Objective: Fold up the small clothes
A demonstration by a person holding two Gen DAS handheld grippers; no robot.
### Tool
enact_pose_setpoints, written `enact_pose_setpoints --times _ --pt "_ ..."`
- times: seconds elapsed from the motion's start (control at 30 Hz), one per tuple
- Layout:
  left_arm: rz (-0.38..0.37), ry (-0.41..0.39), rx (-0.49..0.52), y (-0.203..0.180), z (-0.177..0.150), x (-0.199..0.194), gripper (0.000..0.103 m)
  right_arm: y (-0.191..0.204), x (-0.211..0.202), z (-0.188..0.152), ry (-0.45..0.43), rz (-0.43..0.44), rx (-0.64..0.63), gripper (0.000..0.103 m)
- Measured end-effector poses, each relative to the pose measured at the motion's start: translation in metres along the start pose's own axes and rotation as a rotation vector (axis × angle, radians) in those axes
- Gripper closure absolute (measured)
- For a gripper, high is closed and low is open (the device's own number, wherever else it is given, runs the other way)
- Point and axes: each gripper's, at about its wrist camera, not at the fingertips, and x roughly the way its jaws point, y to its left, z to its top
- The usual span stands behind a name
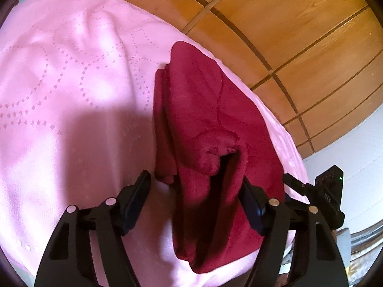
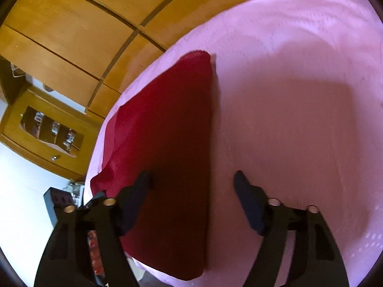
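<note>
A dark red garment [image 1: 210, 110] lies folded into a long strip on a pink bedspread [image 1: 71, 83], close to the bed's edge. My left gripper [image 1: 195, 177] is open over its near end. The left finger is over bare bedspread, the right finger sits at a raised fold of the cloth, and a rumpled lump lies between them. In the right wrist view the same garment [image 2: 172, 124] looks flat and smooth. My right gripper [image 2: 191, 174] is open and straddles the garment's long right edge, one finger above the cloth and the other above the pink bedspread [image 2: 287, 95].
Wooden wardrobe doors [image 1: 275, 24] stand just beyond the bed's edge. A wooden bedside cabinet [image 2: 47, 129] with a glass-fronted drawer stands on a pale floor [image 2: 21, 191], with a dark box [image 2: 59, 198] beside it. The bedspread stretches wide on the side away from the wardrobe.
</note>
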Motion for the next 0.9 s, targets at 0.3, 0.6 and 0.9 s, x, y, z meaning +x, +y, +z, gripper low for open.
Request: enact_pose_setpoints --times 0.3,0.6,0.9 --pt "-0.003 0.001 0.018 -0.005 0.012 0.011 0.031 0.003 0.010 0.004 0.031 0.038 0.004 0.032" --pt "-0.014 0.087 0.066 -0.009 0.030 0.030 0.031 0.003 0.024 0.012 0.045 0.078 0.036 0.032" --pt "-0.024 0.088 0.044 -0.011 0.028 0.034 0.036 0.014 0.036 0.014 0.054 0.039 0.011 0.032"
